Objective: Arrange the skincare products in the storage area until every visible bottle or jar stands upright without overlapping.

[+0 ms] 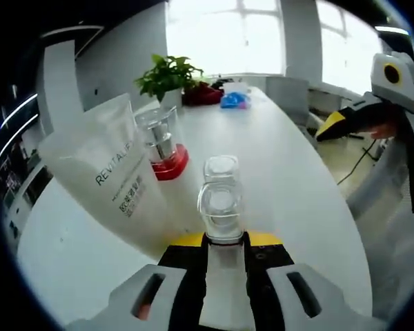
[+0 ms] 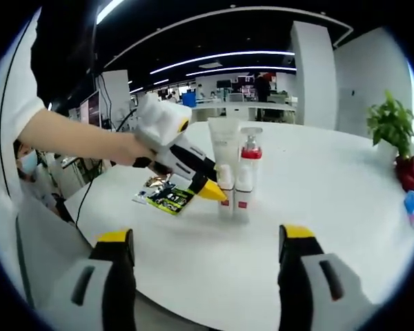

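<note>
My left gripper (image 1: 224, 241) is shut on a small clear-capped bottle (image 1: 221, 200) that stands upright on the white table (image 1: 297, 179). To its left stand a white tube (image 1: 103, 176) marked REVITALIFT and a bottle with a clear cap and red collar (image 1: 167, 148). In the right gripper view the left gripper (image 2: 210, 189) reaches in from the left to the small bottle (image 2: 225, 189), with the red-topped bottle (image 2: 247, 172) touching beside it and the tube (image 2: 223, 141) behind. My right gripper (image 2: 207, 241) is open and holds nothing, well short of the group. It also shows as the right gripper (image 1: 372, 117) at the far right.
A green and black sachet (image 2: 164, 195) lies flat on the table left of the bottles. A potted plant (image 2: 390, 124), a red item (image 2: 407, 172) and a blue item (image 2: 412, 203) sit at the far end. A person's arm (image 2: 76, 138) holds the left gripper.
</note>
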`<action>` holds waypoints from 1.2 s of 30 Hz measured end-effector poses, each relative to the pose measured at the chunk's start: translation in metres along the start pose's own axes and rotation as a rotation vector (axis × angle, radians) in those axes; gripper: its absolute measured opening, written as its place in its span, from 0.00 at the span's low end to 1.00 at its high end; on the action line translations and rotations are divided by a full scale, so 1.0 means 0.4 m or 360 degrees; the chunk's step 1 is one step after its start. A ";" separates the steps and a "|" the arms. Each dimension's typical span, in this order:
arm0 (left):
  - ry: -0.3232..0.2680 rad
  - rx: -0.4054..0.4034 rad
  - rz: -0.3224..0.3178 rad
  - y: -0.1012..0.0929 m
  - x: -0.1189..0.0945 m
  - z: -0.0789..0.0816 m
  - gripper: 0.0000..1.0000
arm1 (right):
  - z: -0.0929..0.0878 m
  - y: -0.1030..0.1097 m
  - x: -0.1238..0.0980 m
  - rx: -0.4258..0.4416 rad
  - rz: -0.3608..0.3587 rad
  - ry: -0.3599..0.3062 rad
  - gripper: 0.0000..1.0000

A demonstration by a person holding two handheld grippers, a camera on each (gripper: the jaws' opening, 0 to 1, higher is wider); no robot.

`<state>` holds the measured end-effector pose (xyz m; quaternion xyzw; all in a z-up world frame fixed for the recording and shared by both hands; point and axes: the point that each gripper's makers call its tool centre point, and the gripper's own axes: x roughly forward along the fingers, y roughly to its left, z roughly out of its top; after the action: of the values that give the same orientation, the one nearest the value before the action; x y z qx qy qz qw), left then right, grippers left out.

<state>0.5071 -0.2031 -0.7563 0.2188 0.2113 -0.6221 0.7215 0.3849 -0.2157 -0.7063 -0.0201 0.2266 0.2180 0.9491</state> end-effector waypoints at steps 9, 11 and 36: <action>0.0009 -0.0002 0.0007 0.003 0.001 0.001 0.17 | -0.003 0.002 0.002 -0.0007 0.0005 0.0013 0.87; 0.0010 -0.0004 0.0007 0.003 0.000 0.001 0.17 | -0.004 0.003 0.002 -0.0007 0.0007 0.0015 0.87; 0.0087 -0.0051 0.0063 -0.007 -0.087 -0.033 0.31 | -0.013 0.011 0.007 -0.0067 0.0015 0.0057 0.89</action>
<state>0.4992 -0.1679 -0.7473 0.2282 0.2366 -0.5981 0.7309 0.3830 -0.2115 -0.7120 -0.0429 0.2389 0.2266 0.9433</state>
